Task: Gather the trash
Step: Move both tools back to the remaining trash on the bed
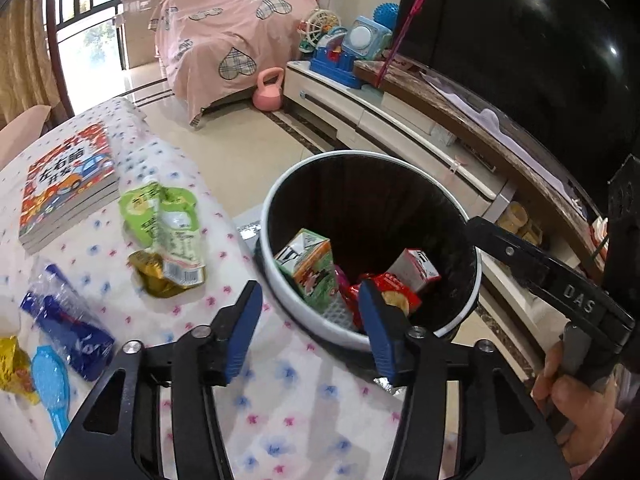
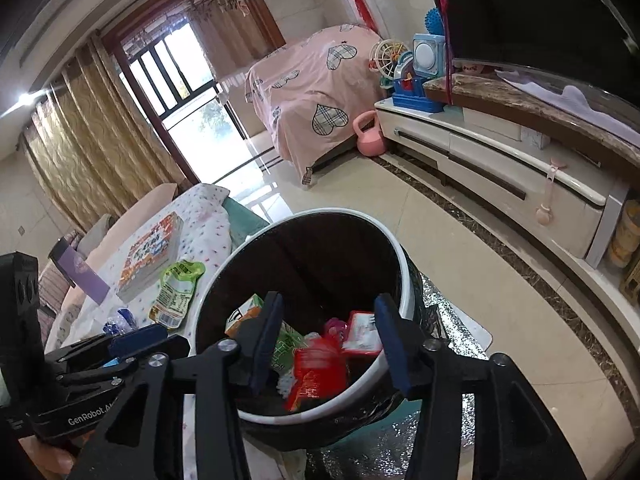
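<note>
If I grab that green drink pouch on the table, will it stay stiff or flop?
The green drink pouch looks crumpled and flattened, so probably floppy and light. Its glossy film may slip between pads. Lying flat on the tablecloth, it is unlikely to roll.

Left gripper angled steeply downward, blue-padded fingers parted, nothing between them. Right gripper angled downward, fingers likewise parted and empty. A bare hand grips the right gripper's handle, seen in the left wrist view.
</note>
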`<action>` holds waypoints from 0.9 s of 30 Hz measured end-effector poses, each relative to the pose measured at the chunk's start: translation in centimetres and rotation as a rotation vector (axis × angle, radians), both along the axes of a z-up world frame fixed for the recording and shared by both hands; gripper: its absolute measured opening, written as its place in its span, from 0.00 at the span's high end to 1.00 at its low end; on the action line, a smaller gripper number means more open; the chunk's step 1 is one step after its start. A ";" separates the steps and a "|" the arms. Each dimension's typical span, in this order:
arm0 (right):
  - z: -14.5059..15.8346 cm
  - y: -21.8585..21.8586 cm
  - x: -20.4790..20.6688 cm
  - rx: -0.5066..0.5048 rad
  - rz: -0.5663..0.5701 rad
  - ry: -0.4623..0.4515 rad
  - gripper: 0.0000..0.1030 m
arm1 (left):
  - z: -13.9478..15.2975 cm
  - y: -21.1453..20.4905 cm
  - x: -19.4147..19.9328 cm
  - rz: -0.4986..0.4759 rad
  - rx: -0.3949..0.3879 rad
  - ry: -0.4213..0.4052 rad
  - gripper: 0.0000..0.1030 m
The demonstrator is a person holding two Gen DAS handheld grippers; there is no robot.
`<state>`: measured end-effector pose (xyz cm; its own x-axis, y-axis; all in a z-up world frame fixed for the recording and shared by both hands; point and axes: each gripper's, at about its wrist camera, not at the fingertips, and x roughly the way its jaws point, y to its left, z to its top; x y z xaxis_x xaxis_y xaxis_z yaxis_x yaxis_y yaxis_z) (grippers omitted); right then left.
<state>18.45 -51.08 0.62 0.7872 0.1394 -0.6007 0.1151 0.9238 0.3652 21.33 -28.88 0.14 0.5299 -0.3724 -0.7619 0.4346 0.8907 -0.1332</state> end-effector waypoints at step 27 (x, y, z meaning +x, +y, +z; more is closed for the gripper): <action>-1.0 14.4 -4.5 0.046 0.217 -0.041 0.06 | -1.5 20.0 -7.8 0.332 -0.120 -0.015 0.38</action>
<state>13.93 -36.67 -0.34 0.7590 0.3352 -0.5582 -0.1005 0.9073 0.4082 13.58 -8.87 -1.36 0.6477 -0.2642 -0.7146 0.1267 0.9622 -0.2409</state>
